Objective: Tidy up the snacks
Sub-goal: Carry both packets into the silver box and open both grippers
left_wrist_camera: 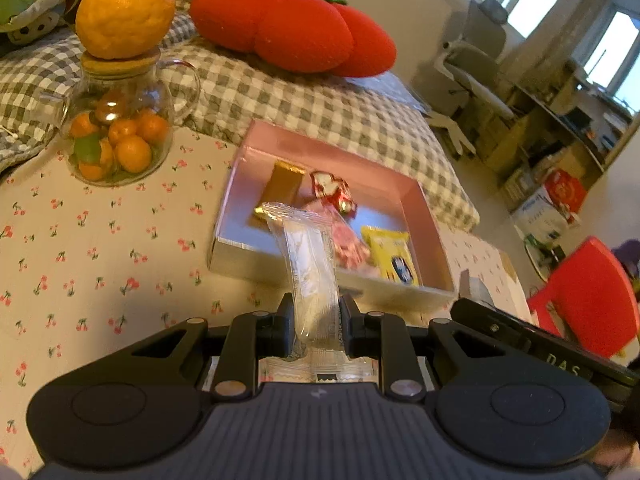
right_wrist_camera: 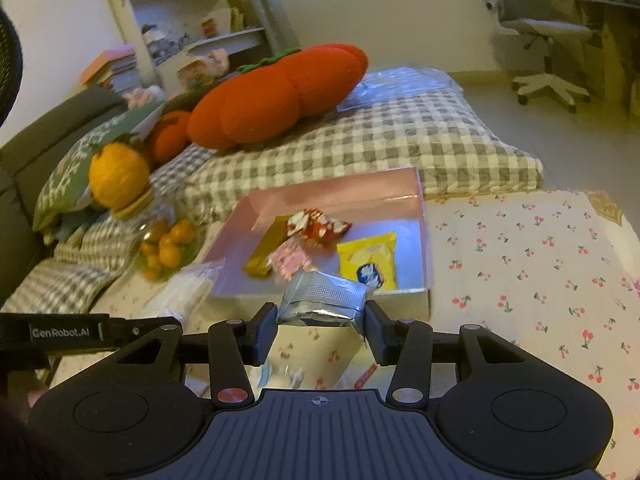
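My left gripper [left_wrist_camera: 314, 316] is shut on a clear-wrapped white snack [left_wrist_camera: 310, 264] that stands upright between its fingers, just short of the pink box [left_wrist_camera: 320, 148]. The box holds a gold bar [left_wrist_camera: 280, 190], a red-and-white packet [left_wrist_camera: 334, 192], a pink packet [left_wrist_camera: 350, 242] and a yellow packet [left_wrist_camera: 394, 256]. In the right wrist view my right gripper [right_wrist_camera: 322, 322] is shut on a silver foil snack [right_wrist_camera: 326, 300] held crosswise, close to the near wall of the pink box [right_wrist_camera: 424, 240]. The left gripper's clear-wrapped snack [right_wrist_camera: 186, 292] shows at the left.
A glass jar of small oranges [left_wrist_camera: 116, 136] with a big orange [left_wrist_camera: 124, 8] on its lid stands left of the box on the cherry-print cloth [left_wrist_camera: 80, 240]. Behind lie a checked quilt [left_wrist_camera: 300, 96] and a red pumpkin cushion [left_wrist_camera: 292, 28]. A red chair [left_wrist_camera: 592, 300] is at right.
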{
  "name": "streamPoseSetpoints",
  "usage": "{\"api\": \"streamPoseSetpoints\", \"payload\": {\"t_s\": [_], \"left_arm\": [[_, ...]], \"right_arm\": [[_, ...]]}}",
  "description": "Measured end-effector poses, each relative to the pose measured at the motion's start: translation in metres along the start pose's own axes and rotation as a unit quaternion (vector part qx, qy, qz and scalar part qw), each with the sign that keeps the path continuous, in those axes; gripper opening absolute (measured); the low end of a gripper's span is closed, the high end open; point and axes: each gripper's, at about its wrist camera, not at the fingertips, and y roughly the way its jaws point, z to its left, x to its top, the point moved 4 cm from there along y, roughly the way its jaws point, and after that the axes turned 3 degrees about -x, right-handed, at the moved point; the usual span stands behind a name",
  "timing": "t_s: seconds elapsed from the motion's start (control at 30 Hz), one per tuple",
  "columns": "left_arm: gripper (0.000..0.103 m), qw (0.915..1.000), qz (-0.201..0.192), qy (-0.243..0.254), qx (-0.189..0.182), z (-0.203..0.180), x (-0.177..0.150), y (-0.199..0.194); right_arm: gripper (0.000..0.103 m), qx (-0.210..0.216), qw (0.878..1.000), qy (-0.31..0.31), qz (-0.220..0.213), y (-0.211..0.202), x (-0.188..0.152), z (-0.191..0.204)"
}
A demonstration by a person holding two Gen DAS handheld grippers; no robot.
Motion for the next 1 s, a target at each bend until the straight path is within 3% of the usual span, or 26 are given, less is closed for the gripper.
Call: {"api": "streamPoseSetpoints", "payload": {"t_s": [0.4, 0.73, 1.0], "left_arm": [[0.021, 0.9982, -0.049, 0.003, 0.036, 0.006, 0.023, 0.036], [0.021, 0.9964, -0.06, 0.014, 0.058, 0.011, 0.025, 0.057], [0.038, 0.9937, -0.069, 0.033, 0.083, 0.009, 0.021, 0.053]], "right_arm": [[0.045, -0.014, 0.999, 0.05, -0.001, 0.03, 0.019, -0.019], [0.045, -0.024, 0.996, 0.081, 0.007, 0.049, 0.022, -0.03], [0.046, -0.032, 0.996, 0.082, 0.016, 0.056, 0.017, -0.033]]}}
